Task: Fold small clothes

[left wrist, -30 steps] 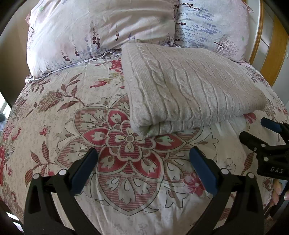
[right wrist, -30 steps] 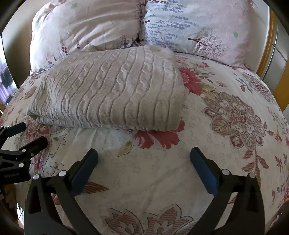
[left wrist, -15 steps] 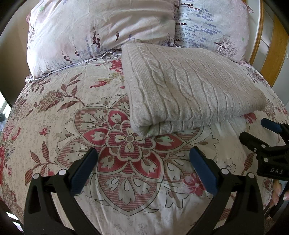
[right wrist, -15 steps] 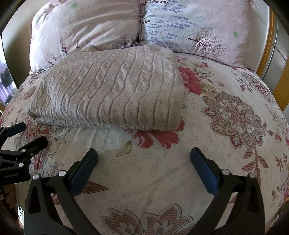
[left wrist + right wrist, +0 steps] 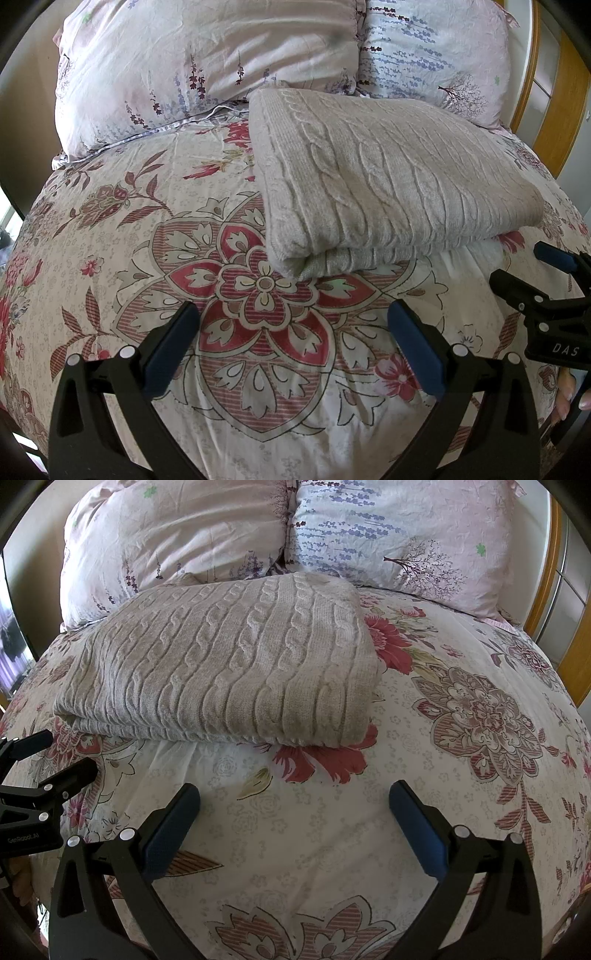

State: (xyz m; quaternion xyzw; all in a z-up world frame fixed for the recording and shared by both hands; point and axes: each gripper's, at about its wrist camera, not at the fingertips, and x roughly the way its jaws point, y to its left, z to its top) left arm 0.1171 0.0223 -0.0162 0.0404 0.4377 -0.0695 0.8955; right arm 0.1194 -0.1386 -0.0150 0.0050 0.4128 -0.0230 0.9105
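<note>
A beige cable-knit sweater [image 5: 388, 184] lies folded into a thick rectangle on the floral bedspread [image 5: 147, 240], below the pillows. It also shows in the right wrist view [image 5: 229, 672]. My left gripper [image 5: 293, 332] is open and empty, held a short way in front of the sweater's near left corner. My right gripper [image 5: 295, 812] is open and empty, in front of the sweater's near right edge. The right gripper also shows at the right edge of the left wrist view [image 5: 532, 269], and the left gripper at the left edge of the right wrist view [image 5: 55, 753].
Two pale floral pillows [image 5: 207, 59] [image 5: 399, 535] lie against the head of the bed behind the sweater. A wooden bed frame and door [image 5: 554, 92] stand to the right. The bedspread [image 5: 480, 720] spreads to the right of the sweater.
</note>
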